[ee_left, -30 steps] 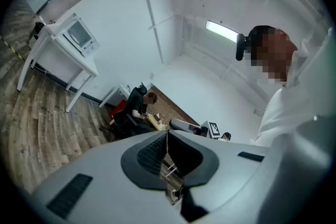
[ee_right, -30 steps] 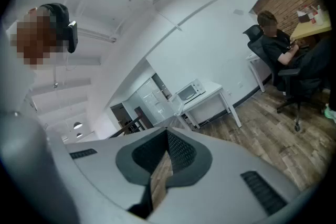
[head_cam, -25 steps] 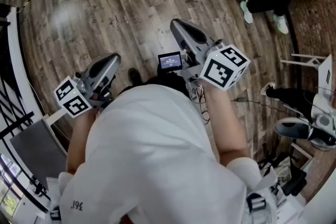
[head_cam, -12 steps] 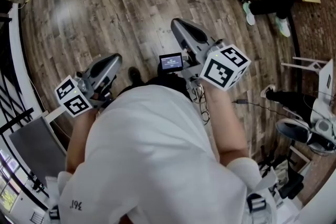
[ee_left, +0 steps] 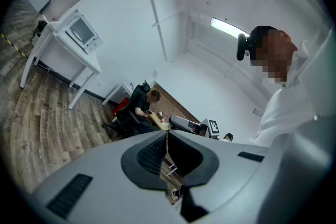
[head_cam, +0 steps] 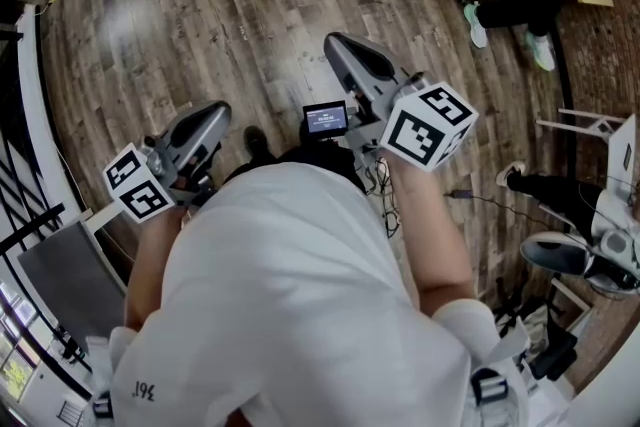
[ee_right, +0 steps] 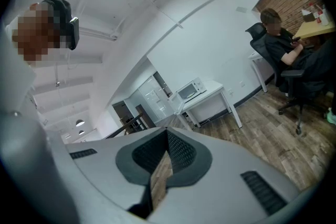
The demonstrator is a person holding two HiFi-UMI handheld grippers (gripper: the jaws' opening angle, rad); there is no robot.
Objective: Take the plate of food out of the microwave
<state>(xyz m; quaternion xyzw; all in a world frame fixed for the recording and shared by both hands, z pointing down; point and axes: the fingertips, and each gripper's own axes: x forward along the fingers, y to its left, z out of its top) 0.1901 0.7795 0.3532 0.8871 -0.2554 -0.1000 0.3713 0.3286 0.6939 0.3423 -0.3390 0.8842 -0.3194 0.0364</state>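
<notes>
- Holding both tools in front of the torso: left gripper [ee_left: 167, 139] and right gripper [ee_right: 167, 140] are each pressed together, empty.
- Microwave [ee_right: 190, 90] sits far off on a white table [ee_right: 214, 86], mid-frame in the right gripper view; the plate is not visible.
- Risk: reaching in with jaws closed could bump the plate.

The person wore a white short-sleeved shirt [head_cam: 290, 295]; the left gripper [head_cam: 212, 113] and right gripper [head_cam: 338, 45] were smooth grey shells bearing white marker cubes [head_cam: 428, 127] with black squares; thin cables [head_cam: 384, 200] hung near the right one.
</notes>
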